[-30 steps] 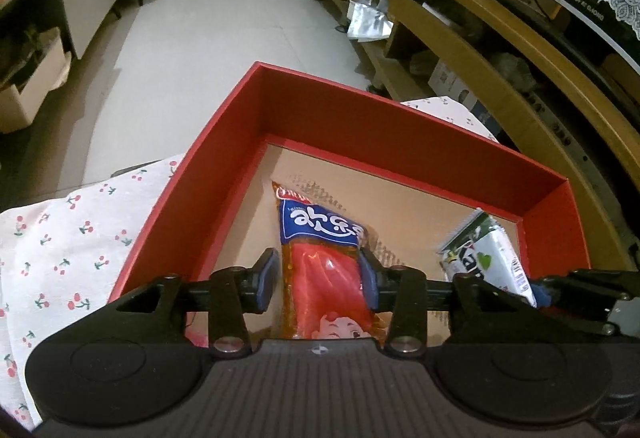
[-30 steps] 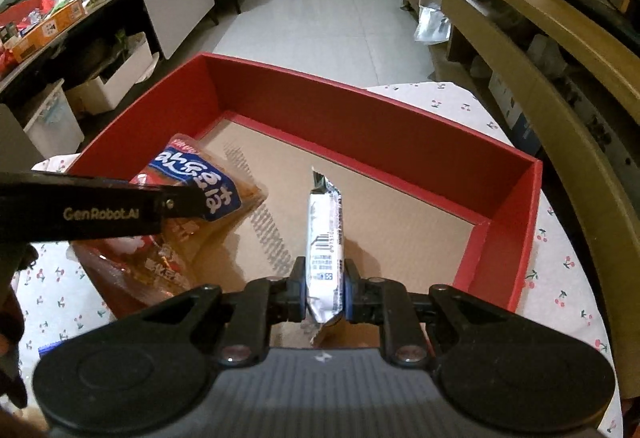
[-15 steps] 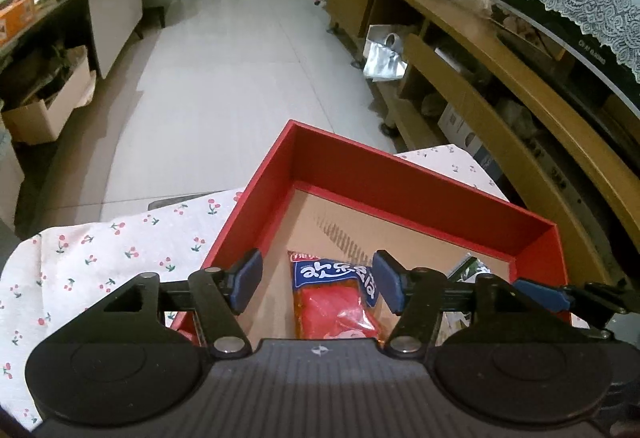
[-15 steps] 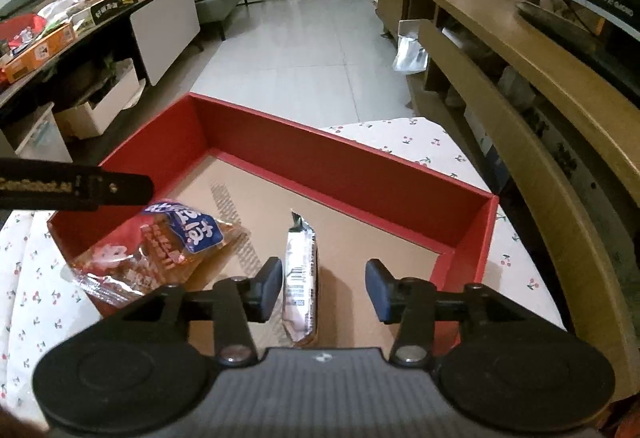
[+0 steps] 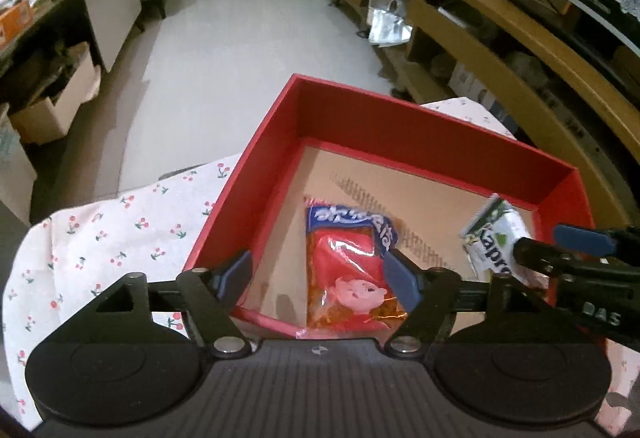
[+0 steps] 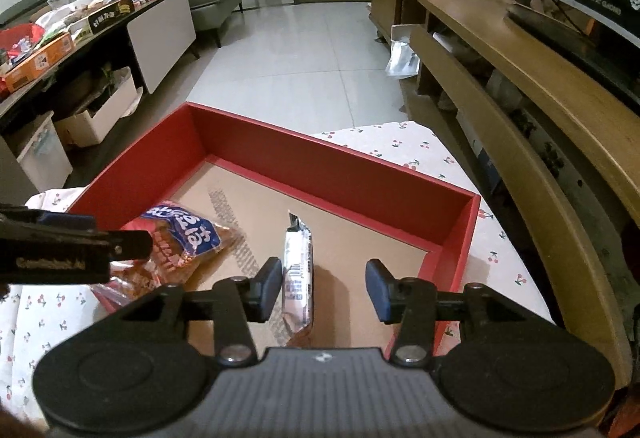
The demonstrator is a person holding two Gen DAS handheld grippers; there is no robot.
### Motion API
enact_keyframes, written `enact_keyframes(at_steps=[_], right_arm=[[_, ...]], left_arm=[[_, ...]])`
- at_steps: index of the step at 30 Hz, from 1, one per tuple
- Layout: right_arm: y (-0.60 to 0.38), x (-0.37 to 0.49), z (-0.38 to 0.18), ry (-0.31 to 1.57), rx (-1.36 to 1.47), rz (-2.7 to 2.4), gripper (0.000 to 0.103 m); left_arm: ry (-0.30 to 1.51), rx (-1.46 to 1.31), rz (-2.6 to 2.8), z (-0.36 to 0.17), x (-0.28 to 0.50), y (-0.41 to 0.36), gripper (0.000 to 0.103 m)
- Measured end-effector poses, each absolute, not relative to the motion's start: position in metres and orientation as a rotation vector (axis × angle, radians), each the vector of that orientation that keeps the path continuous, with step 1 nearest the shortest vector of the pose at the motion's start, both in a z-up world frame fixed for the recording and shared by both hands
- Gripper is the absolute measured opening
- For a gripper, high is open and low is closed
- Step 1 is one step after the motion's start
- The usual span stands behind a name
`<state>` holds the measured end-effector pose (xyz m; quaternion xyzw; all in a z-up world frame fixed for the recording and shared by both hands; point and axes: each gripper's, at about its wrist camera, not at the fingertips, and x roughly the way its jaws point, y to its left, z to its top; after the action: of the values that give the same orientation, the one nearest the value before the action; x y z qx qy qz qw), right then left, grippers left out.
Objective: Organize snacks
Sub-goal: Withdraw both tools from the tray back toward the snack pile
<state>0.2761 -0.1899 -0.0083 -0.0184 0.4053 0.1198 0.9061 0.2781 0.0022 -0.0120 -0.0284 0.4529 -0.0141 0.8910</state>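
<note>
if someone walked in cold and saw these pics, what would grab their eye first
Most likely the big red box on the cherry-print cloth, which fills the middle of both views. Inside it lie a red and blue snack bag toward the left and a slim white packet standing on edge toward the right. The left tongs and right tongs both hang open over them.

The box (image 6: 280,165) sits on the desk (image 6: 420,153) — inside it, the snack bag (image 6: 180,234) lies left of the wrapped bar (image 6: 298,270), both toward its near wall.
</note>
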Motion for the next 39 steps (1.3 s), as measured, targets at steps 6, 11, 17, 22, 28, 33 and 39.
enact_keyframes(at_steps=[6, 11, 17, 22, 28, 33, 39], right_arm=[[-0.193, 0.276, -0.006, 0.837, -0.023, 0.238, 0.049], [-0.196, 0.265, 0.003, 0.83, 0.01, 0.265, 0.049], [-0.194, 0.248, 0.008, 0.838, 0.009, 0.268, 0.049], [-0.198, 0.228, 0.015, 0.836, 0.023, 0.28, 0.049], [-0.2, 0.199, 0.015, 0.854, 0.012, 0.295, 0.049], [-0.201, 0.182, 0.011, 0.887, 0.012, 0.307, 0.049], [-0.192, 0.167, 0.002, 0.925, -0.013, 0.356, 0.049]], left_arm=[[0.948, -0.006, 0.014, -0.02, 0.287, -0.002, 0.07], [0.928, -0.037, -0.031, -0.007, 0.274, -0.005, 0.073], [0.927, -0.042, -0.038, 0.003, 0.255, -0.005, 0.073], [0.912, -0.083, -0.053, 0.02, 0.231, 0.001, 0.076], [0.939, -0.069, -0.063, 0.018, 0.197, 0.009, 0.076], [0.998, -0.079, -0.05, 0.005, 0.181, 0.02, 0.076], [1.041, -0.113, -0.054, -0.003, 0.167, 0.032, 0.077]])
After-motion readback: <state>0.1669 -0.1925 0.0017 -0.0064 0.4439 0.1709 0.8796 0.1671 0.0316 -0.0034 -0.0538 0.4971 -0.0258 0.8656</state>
